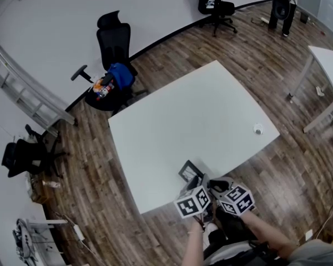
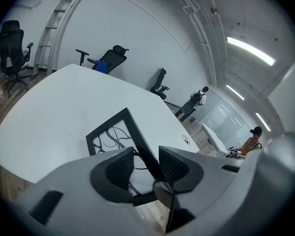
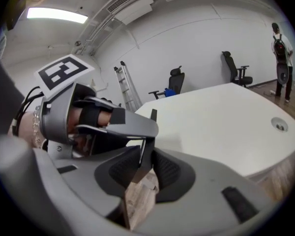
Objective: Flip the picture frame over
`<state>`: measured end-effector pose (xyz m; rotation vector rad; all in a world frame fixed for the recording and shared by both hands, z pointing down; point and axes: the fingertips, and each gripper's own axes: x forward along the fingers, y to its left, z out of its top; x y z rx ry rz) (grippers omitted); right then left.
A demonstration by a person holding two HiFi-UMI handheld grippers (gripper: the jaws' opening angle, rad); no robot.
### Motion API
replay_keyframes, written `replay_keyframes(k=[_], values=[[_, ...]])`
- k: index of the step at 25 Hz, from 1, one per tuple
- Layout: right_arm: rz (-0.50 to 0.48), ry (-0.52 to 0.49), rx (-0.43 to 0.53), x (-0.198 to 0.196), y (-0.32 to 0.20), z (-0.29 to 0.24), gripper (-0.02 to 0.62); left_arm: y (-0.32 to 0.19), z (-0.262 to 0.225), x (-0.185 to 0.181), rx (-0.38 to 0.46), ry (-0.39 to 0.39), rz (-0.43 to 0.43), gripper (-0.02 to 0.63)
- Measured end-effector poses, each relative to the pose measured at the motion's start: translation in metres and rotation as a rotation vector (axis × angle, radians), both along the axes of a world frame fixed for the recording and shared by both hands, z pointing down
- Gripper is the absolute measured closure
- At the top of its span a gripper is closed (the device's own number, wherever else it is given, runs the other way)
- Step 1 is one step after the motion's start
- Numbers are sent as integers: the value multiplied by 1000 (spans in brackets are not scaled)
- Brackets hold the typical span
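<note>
Head view: picture frame [image 1: 188, 170] sits at the near edge of the white counter [image 1: 211, 104], with both grippers crowded onto it. Jaw state is unreadable from up there.

Left gripper view fills that in. Left gripper [image 2: 146, 163] has its jaws wide. The frame's black border runs between the ribbed pads with a clear gap on the left pad's side, so no clamp. The frame is tilted with its far corner up, and its glossy face carries dark swirling line art.

Right gripper view: right gripper [image 3: 143, 168] jaws are narrow, clamped on the frame's thin edge, seen edge-on. Only this view shows the left gripper's marker cube [image 3: 64, 72] side-on.

Counter is matte and smooth with rounded corners. A small round disc [image 1: 258, 128] lies well apart, far right.
</note>
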<state>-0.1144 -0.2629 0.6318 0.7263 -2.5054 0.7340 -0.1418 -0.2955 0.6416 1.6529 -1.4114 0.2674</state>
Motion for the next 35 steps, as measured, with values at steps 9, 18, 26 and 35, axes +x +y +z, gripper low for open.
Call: replay_keyframes(k=[9, 18, 26, 35], values=[[-72, 181, 303, -3, 8, -16, 512, 2, -10, 1, -51, -13, -4, 462], [-154, 296, 518, -16, 18, -20, 512, 9, -16, -13, -81, 29, -71, 462], [-206, 192, 410, -22, 24, -19, 512, 13, -15, -21, -99, 116, -127, 476], [-254, 57, 246, -21, 25, -28, 495, 13, -15, -20, -104, 184, -129, 488]])
